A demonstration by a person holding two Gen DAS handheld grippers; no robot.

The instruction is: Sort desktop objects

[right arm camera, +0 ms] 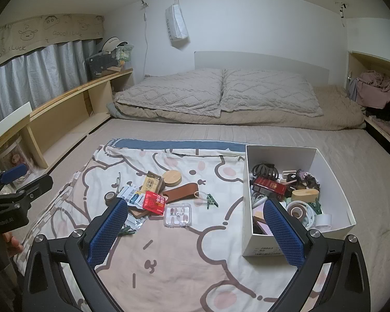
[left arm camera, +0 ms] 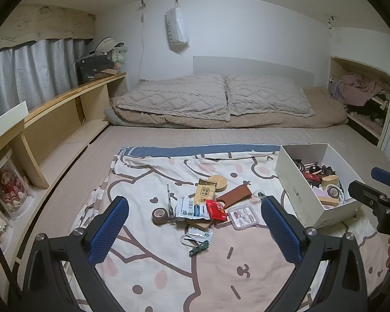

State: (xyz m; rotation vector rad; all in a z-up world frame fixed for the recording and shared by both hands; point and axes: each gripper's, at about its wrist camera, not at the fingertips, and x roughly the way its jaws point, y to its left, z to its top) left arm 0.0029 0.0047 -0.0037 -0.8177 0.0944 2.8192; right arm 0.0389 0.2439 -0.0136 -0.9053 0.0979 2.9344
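I had both claws gaping wide and empty: the left gripper (left arm camera: pixel 195 223) over the clutter pile (left arm camera: pixel 195 208) at frame centre. The right gripper (right arm camera: pixel 195 226) hung lower centre, the white box (right arm camera: pixel 249 208) at right.

"GOOD LUCK" runs in hand-drawn letters along the beige curtain valance (right arm camera: pixel 46 32) up at ten o'clock. The white bag (right arm camera: pixel 176 24) hanging on the far wall at twelve reads "SWEET". The white box (left arm camera: pixel 296 182) at three o'clock carries "SHOES" on its side; its end label is too small to read.
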